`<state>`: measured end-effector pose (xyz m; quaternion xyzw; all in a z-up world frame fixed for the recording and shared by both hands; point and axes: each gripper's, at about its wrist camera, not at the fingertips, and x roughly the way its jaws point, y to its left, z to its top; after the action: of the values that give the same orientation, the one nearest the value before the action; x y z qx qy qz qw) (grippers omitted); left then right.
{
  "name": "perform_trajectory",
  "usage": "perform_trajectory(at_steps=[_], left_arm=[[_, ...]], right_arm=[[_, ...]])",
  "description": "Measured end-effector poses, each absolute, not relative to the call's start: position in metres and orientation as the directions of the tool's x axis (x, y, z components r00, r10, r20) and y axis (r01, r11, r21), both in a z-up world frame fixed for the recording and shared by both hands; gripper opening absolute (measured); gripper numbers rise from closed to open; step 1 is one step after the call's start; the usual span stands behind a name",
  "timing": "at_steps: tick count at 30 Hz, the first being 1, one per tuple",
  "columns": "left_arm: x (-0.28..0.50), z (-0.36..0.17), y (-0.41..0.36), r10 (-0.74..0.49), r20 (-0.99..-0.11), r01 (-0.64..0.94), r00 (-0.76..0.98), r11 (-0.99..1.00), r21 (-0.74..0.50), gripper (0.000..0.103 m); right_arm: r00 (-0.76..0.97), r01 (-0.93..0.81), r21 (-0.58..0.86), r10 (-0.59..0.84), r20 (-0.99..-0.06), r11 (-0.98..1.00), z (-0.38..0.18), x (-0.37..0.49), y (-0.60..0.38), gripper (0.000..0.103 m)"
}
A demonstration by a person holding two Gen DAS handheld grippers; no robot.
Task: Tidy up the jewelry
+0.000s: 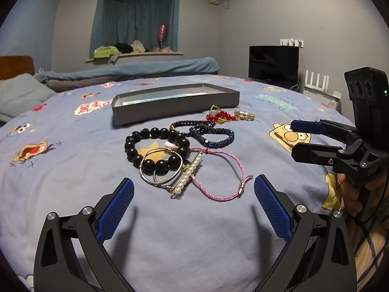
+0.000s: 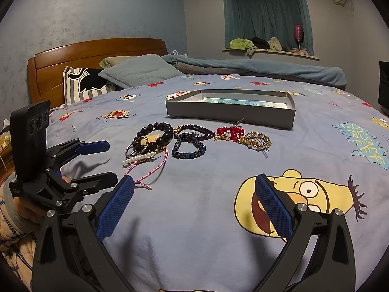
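Note:
A pile of jewelry lies on the cartoon-print bedsheet in front of a shallow grey box (image 1: pixel 175 107) (image 2: pixel 231 114). The pile holds a black big-bead bracelet (image 1: pixel 154 131) (image 2: pixel 165 131), a silver bangle (image 1: pixel 148 180), a pearl bar (image 1: pixel 187 177) (image 2: pixel 138 158), a pink cord bracelet (image 1: pixel 233 160) (image 2: pixel 155 170), a blue beaded bracelet (image 1: pixel 218 143) (image 2: pixel 187 154), red beads (image 1: pixel 220 115) (image 2: pixel 234 131) and a gold piece (image 1: pixel 244 115) (image 2: pixel 257 141). My left gripper (image 1: pixel 194 181) (image 2: pixel 110 161) stands open just short of the pearl bar and pink cord. My right gripper (image 2: pixel 194 180) (image 1: pixel 295 140) is open and empty, right of the pile.
A wooden headboard (image 2: pixel 97 56) and pillows (image 2: pixel 141 73) are at the left end of the bed. A rolled blue blanket (image 1: pixel 150 68) lies along the far edge. A dark monitor (image 1: pixel 273 64) and a white router (image 1: pixel 316 80) stand beyond the bed's right side.

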<state>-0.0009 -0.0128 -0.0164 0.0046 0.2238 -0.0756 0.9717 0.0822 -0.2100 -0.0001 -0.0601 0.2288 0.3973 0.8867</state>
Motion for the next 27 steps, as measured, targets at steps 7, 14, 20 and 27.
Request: perform_trajectory(at_steps=[7,14,20,27], left_arm=[[0.0001,-0.0168,-0.0130,-0.146,-0.439,0.151,0.886,0.988,-0.024,0.098],[0.0007,-0.0172,-0.0149,-0.145,-0.440,0.151,0.886,0.988,-0.022,0.098],[0.0009,-0.0170,-0.0147,-0.145,-0.440,0.150,0.886,0.988,-0.023,0.098],[0.0011,-0.0164,-0.0147,-0.145,-0.440,0.150,0.886,0.988,-0.022,0.098]], right_arm=[[0.580,-0.731,0.074,0.675,-0.455,0.678,-0.0002,0.0827,-0.2094,0.098],[0.580,-0.732,0.074,0.676,-0.455,0.678,-0.0003,0.0830,-0.2094,0.098],[0.580,-0.732,0.073,0.676,-0.455,0.678,-0.0002,0.0829,-0.2094,0.098],[0.580,-0.732,0.074,0.676,-0.455,0.678,0.0000,0.0829,-0.2095,0.098]])
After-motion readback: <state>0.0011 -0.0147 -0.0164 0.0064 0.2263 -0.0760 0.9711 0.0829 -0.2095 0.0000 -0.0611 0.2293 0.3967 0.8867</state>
